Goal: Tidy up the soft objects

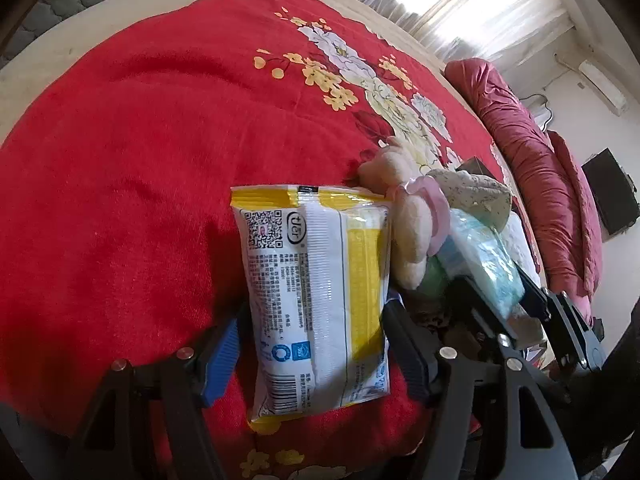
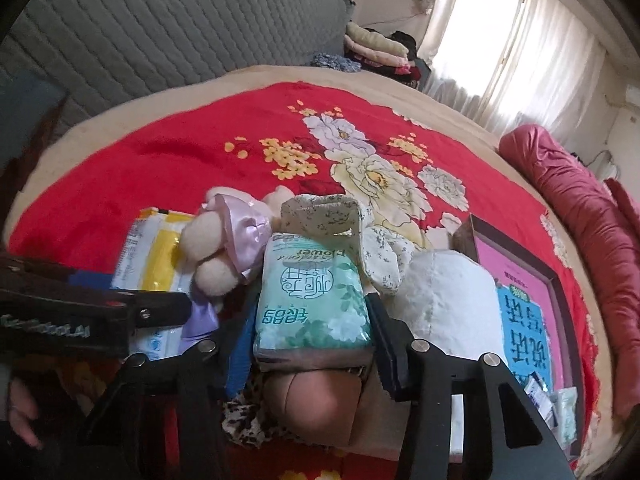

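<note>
A yellow and white tissue pack (image 1: 316, 292) lies flat on the red flowered blanket (image 1: 140, 140). My left gripper (image 1: 314, 344) straddles its lower half, open, with the blue pad (image 1: 224, 352) just clear of the pack's side. To its right lie a cream plush toy (image 1: 412, 216) with a pink frill and a floral cloth piece (image 2: 320, 212). My right gripper (image 2: 310, 320) is shut on a green tissue pack (image 2: 312, 292), its pads against both sides. That pack rests on a brownish soft thing (image 2: 320, 392).
A white quilted bundle (image 2: 444, 300) and a dark-framed box (image 2: 560, 276) with a pink and blue sheet sit to the right. A rolled maroon quilt (image 2: 592, 232) lines the bed's right edge. Grey padded headboard (image 2: 160, 20) and folded clothes (image 2: 376, 44) stand behind. Leopard-print cloth (image 2: 248, 412) lies below.
</note>
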Demonstrator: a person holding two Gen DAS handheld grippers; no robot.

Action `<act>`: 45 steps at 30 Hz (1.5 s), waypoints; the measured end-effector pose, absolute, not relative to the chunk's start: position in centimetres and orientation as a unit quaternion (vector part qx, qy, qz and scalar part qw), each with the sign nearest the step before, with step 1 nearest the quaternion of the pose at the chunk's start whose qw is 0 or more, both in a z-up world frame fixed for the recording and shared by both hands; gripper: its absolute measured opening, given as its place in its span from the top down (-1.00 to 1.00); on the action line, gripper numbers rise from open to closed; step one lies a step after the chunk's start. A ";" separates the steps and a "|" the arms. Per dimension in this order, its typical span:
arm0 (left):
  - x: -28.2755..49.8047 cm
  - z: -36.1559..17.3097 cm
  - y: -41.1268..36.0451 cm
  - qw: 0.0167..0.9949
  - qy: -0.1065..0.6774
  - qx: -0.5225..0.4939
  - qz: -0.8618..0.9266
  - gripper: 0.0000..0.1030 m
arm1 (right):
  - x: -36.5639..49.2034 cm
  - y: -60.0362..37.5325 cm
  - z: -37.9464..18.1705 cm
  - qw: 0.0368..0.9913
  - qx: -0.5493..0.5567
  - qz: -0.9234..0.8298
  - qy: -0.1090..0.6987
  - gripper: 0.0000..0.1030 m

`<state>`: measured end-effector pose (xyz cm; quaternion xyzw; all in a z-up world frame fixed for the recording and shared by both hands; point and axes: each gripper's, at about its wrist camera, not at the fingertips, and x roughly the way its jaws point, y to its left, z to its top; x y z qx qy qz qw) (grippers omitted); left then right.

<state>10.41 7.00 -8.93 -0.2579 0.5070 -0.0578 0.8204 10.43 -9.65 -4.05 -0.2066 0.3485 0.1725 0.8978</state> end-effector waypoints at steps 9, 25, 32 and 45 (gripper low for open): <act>10.1 -9.2 7.8 0.816 0.495 -0.292 -0.064 -0.33 | 8.3 -11.6 -2.1 0.907 -0.160 0.188 0.340 0.01; 9.2 -8.3 8.4 0.821 0.487 -0.293 -0.062 -0.12 | 6.3 -12.5 -1.4 0.907 -0.135 0.196 0.347 0.01; 8.3 -7.0 8.4 0.835 0.472 -0.277 -0.055 -0.11 | 5.9 -13.0 -0.9 0.911 -0.127 0.194 0.342 0.01; 6.5 -3.9 6.5 0.865 0.443 -0.225 -0.067 -0.11 | 5.0 -13.5 0.1 0.916 -0.117 0.189 0.334 0.01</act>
